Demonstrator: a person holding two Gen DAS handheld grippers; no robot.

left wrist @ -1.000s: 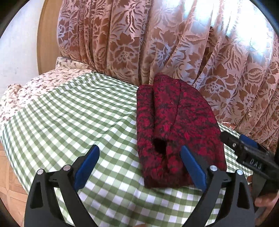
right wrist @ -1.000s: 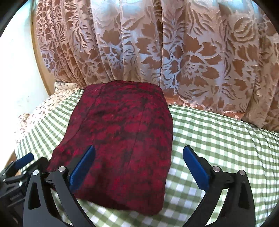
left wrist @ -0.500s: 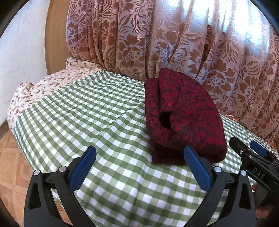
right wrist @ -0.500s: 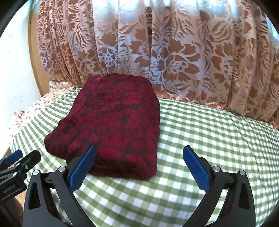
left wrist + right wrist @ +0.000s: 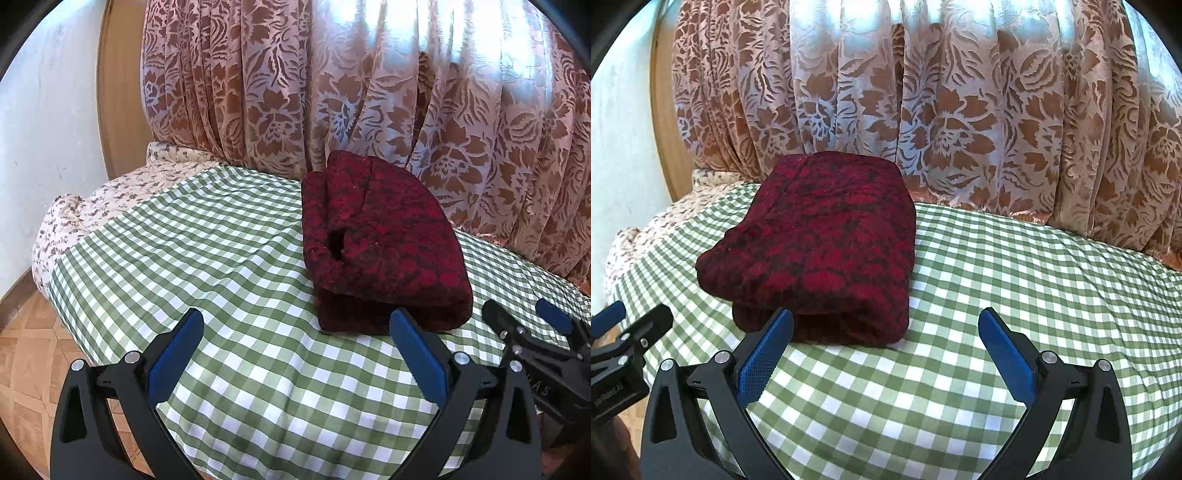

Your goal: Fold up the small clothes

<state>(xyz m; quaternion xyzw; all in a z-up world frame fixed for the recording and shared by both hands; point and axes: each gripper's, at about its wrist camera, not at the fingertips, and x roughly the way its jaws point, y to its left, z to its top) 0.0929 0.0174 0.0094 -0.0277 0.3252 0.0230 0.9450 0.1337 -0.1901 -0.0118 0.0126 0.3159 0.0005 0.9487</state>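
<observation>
Both grippers have drawn back from the folded red garment (image 5: pixel 380 243), which now sits farther ahead in each view.

Left gripper (image 5: pixel 295 354) hovers above the green checked cloth (image 5: pixel 207 258), blue fingers spread wide and empty; right gripper (image 5: pixel 882 350) does likewise, its left finger (image 5: pixel 764 350) overlapping the garment's near edge in view, contact unclear. Folded into a compact bundle, the garment lies on the cloth just before the floral curtain (image 5: pixel 923 110).

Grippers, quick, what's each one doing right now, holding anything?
Left gripper: open, holding nothing.
Right gripper: open, holding nothing; the folded red garment lies free on the checked cloth.
</observation>
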